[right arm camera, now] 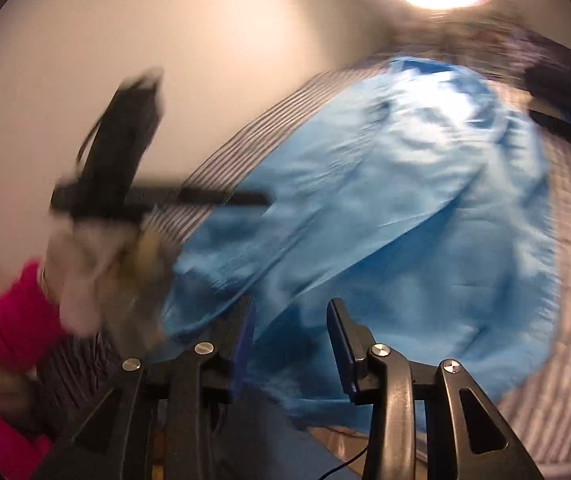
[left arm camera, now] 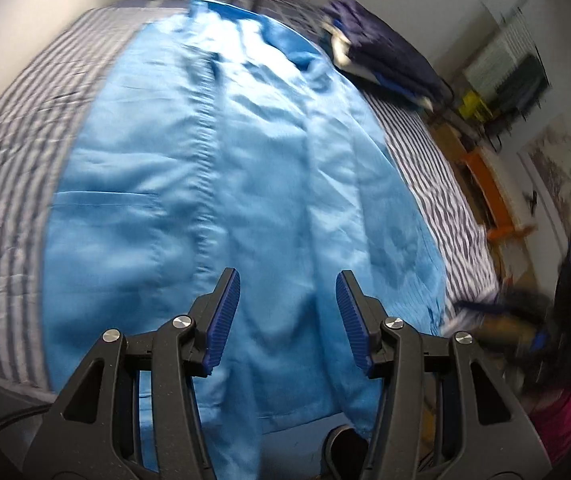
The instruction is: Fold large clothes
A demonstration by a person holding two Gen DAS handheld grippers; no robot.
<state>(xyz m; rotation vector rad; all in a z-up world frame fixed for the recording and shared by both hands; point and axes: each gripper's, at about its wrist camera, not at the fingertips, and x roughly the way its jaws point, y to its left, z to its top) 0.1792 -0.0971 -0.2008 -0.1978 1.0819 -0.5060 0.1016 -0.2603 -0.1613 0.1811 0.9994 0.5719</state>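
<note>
A large light-blue garment (left arm camera: 213,168) lies spread along a striped bed (left arm camera: 17,128), its hem hanging over the near edge. My left gripper (left arm camera: 287,304) is open and empty, hovering above the garment's lower part. In the right wrist view the same garment (right arm camera: 405,208) is blurred, with a fold running diagonally across it. My right gripper (right arm camera: 291,332) is open and empty above the garment's near edge. The left gripper tool (right arm camera: 125,168) shows there at the left, held by a gloved hand (right arm camera: 97,276).
A pile of dark navy clothes (left arm camera: 381,56) lies on the bed's far right side. Beyond the bed's right edge stand an orange stool (left arm camera: 489,196) and cluttered furniture. A white wall runs along the bed's left. A pink sleeve (right arm camera: 1,312) is at left.
</note>
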